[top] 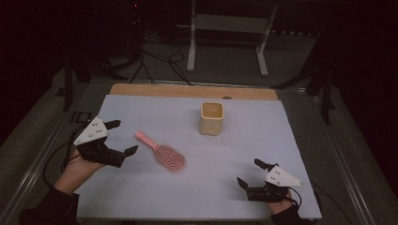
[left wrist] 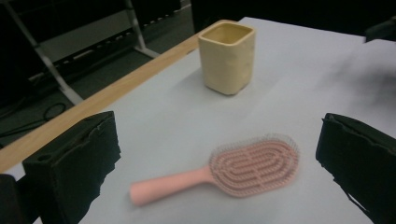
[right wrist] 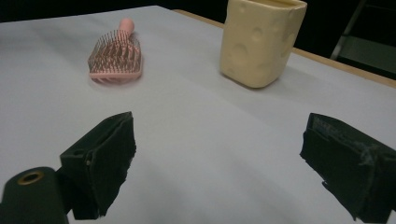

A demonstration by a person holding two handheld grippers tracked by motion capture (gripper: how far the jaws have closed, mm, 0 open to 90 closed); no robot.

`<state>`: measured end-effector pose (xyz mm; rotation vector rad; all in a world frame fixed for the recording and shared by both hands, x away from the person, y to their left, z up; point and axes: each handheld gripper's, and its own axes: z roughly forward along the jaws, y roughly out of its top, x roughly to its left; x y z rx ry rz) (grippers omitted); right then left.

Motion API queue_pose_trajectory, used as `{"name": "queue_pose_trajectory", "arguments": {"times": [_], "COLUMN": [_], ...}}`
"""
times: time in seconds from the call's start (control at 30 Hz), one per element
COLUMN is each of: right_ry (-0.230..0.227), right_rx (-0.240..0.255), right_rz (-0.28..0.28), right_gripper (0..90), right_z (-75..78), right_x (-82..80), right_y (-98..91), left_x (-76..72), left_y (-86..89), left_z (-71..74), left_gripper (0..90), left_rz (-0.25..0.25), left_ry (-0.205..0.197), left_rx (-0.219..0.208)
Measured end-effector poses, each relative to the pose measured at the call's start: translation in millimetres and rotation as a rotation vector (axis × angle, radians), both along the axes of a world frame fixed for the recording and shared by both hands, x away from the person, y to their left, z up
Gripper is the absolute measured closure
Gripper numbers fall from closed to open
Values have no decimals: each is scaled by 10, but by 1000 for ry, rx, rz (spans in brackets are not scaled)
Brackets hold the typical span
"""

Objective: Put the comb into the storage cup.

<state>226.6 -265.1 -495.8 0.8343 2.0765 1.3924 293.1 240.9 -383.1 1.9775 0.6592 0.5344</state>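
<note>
A pink hairbrush (top: 163,153) lies bristles up on the white sheet (top: 253,140), its handle pointing to the far left. Behind it stands a cream square cup (top: 211,118), upright and empty as far as I can see. My left gripper (top: 123,137) is open just left of the brush handle, jaws spread wide with nothing between them. In the left gripper view the hairbrush (left wrist: 224,171) lies between the jaws and the cup (left wrist: 228,56) beyond. My right gripper (top: 250,173) is open near the front right. Its view shows the hairbrush (right wrist: 116,57) and the cup (right wrist: 260,41) farther off.
A wooden strip (top: 187,90) runs along the table's far edge. Beyond it stand a metal frame (top: 230,33) and loose cables (top: 159,63) on the floor. Metal rails (top: 42,154) border the table on both sides.
</note>
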Motion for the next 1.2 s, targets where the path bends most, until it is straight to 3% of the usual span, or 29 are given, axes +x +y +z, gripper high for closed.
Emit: {"name": "queue_pose_trajectory", "arguments": {"times": [0.5,0.77,1.03,1.2], "right_ry": [6,7,15,9], "right_rx": [-1,-2,1,2], "right_rz": [8,8,11,11], "right_gripper": [95,95,95,95], "right_z": [-5,-8,-19,-15], "right_x": [0,6,15,17], "right_y": [9,11,16,9], "left_x": [430,625,821,893], "left_y": [-100,-95,-85,-64], "left_z": [-205,-352,-536,-633], "left_gripper": [0,4,172,325], "left_rz": [19,55,109,146], "left_ry": [37,58,109,127], "left_rx": [31,52,72,73]}}
